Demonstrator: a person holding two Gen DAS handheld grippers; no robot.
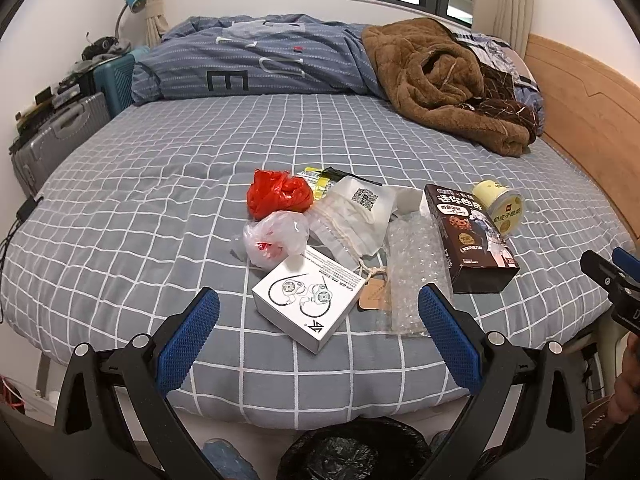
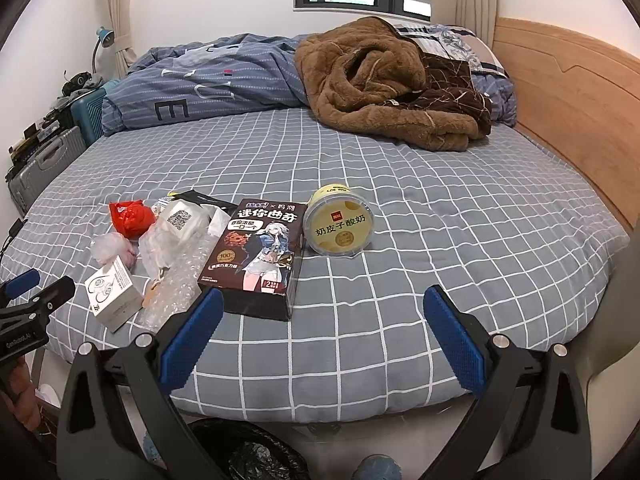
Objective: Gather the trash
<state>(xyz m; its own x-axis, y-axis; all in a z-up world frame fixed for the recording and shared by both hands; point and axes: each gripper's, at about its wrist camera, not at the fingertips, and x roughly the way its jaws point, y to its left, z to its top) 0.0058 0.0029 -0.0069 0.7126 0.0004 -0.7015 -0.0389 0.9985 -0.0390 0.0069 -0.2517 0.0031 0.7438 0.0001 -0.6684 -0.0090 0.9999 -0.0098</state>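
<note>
Trash lies in a cluster on the grey checked bed (image 1: pixel 160 208). A white earphone box (image 1: pixel 308 300) sits nearest my left gripper (image 1: pixel 318 312), which is open just short of it. Behind it lie a clear plastic bag (image 1: pixel 276 240), a red bag (image 1: pixel 280 196), white packaging with a QR code (image 1: pixel 360 216) and bubble wrap (image 1: pixel 412 276). A dark cookie box (image 2: pixel 256 256) and a yellow yoghurt tub (image 2: pixel 338 226) lie ahead of my right gripper (image 2: pixel 324 316), which is open and holds nothing.
A black-lined bin (image 1: pixel 352 452) stands on the floor below the bed edge. A brown fleece blanket (image 2: pixel 380 88) and a folded blue duvet (image 1: pixel 256 60) lie at the far side. Suitcases (image 1: pixel 52 140) stand at the left, a wooden headboard (image 2: pixel 568 112) at the right.
</note>
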